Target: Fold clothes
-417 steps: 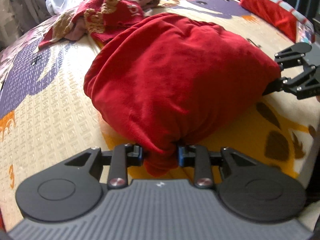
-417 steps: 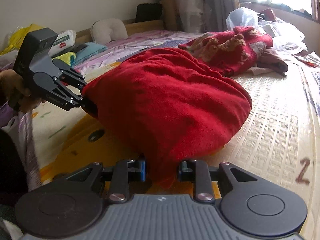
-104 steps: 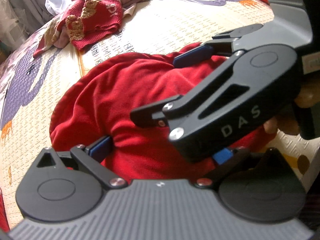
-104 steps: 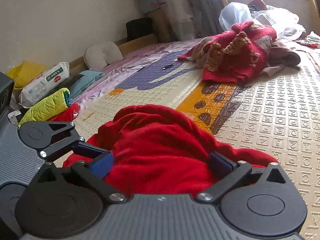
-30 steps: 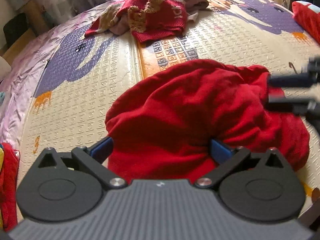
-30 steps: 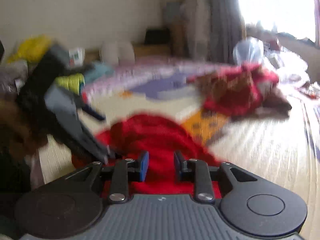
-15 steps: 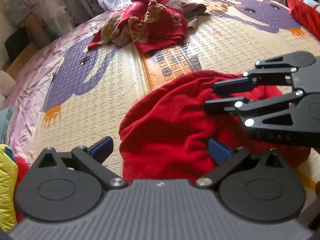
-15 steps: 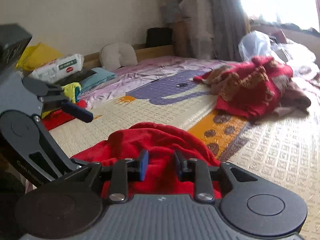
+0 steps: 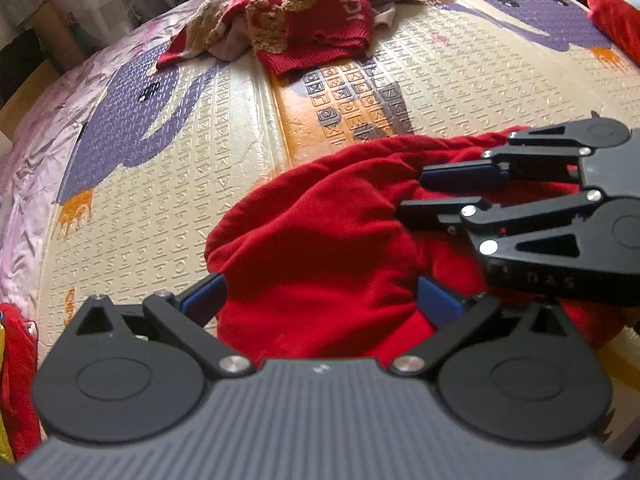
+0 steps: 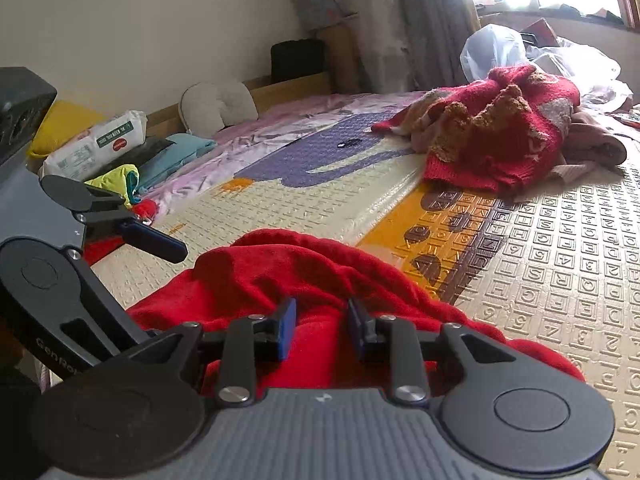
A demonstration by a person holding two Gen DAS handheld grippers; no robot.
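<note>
Lying bunched on the mat (image 9: 168,184), one red garment (image 9: 320,240) sits between the left gripper (image 9: 320,300)'s wide-spread jaws; the right gripper (image 10: 320,326)'s jaws are nearly closed, pinching a fold. One knit pile (image 10: 500,136) lies well apart.

A lived-in home bedroom: a patterned foam mat (image 10: 560,264) covers the bed, with a grey pillow (image 10: 218,106) at its far edge, curtains (image 10: 432,20) and crumpled red knit clothes (image 10: 492,132).

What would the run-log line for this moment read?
left gripper: open, straddling bunched plain red fleece garment | right gripper: partly closed, fleece between fingers | garment on embossed play mat
</note>
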